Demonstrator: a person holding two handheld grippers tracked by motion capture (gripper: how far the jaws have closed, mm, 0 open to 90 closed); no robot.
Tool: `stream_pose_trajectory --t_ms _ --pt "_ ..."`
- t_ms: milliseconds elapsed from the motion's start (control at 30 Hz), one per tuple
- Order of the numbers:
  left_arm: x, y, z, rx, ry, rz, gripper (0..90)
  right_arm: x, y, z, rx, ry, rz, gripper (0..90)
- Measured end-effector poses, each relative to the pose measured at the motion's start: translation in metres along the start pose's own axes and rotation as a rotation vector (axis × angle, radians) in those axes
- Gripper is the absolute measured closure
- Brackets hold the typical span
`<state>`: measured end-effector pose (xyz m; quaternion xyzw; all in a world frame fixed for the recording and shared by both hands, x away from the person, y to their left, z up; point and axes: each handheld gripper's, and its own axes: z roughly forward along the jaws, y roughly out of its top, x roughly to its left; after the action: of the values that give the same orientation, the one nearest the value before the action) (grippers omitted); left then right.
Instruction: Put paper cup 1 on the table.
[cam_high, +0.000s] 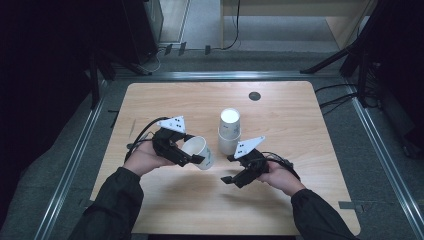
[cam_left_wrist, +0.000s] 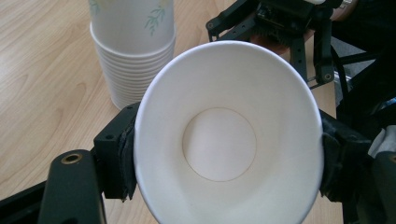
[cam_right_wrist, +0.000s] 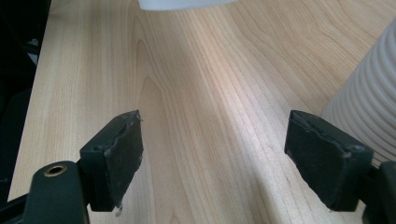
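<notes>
My left gripper (cam_high: 192, 156) is shut on a single white paper cup (cam_high: 201, 151), held tilted with its mouth facing the camera; in the left gripper view the cup (cam_left_wrist: 224, 140) sits between both pads (cam_left_wrist: 127, 154). A stack of white paper cups (cam_high: 229, 131) stands upright on the wooden table (cam_high: 280, 115), just right of the held cup, and appears again as the stack (cam_left_wrist: 135, 46) with leaf print. My right gripper (cam_high: 231, 170) is open, low over the table in front of the stack, nothing between its jaws (cam_right_wrist: 210, 154). The stack's ribbed rims (cam_right_wrist: 369, 107) lie just right of it.
A small round dark grommet (cam_high: 254, 96) sits near the table's far edge. Metal rails (cam_high: 75, 160) run along the table's sides, with cables and dark stands on the floor beyond. The other gripper (cam_left_wrist: 285, 28) appears past the held cup.
</notes>
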<state>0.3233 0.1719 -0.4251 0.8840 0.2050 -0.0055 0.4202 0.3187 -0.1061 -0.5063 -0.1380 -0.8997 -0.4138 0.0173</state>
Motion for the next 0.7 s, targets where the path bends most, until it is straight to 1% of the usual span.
stream_pose_trajectory --t_ms 100,233,300,400,633,700 --pt "0.003 -0.002 -0.003 0.005 0.013 -0.005 23.5 -0.001 -0.001 -0.002 -0.004 -0.007 0.009 19.9" --pt "0.009 -0.005 -0.006 0.008 0.023 -0.019 23.6 -0.002 -0.002 -0.005 -0.015 -0.021 0.002 19.9" --pt "0.011 -0.007 -0.008 0.000 0.028 -0.028 23.6 -0.004 -0.003 -0.008 -0.016 -0.032 0.004 19.9" --pt "0.014 -0.008 -0.011 0.000 0.033 -0.033 23.6 -0.007 -0.004 -0.012 -0.029 -0.045 0.011 19.9" --pt "0.023 -0.014 -0.018 0.003 0.070 -0.055 23.6 -0.011 -0.006 -0.017 -0.025 -0.081 0.021 19.9" --pt "0.026 -0.016 -0.020 0.001 0.082 -0.068 23.6 -0.013 -0.007 -0.019 -0.034 -0.087 0.015 19.9"
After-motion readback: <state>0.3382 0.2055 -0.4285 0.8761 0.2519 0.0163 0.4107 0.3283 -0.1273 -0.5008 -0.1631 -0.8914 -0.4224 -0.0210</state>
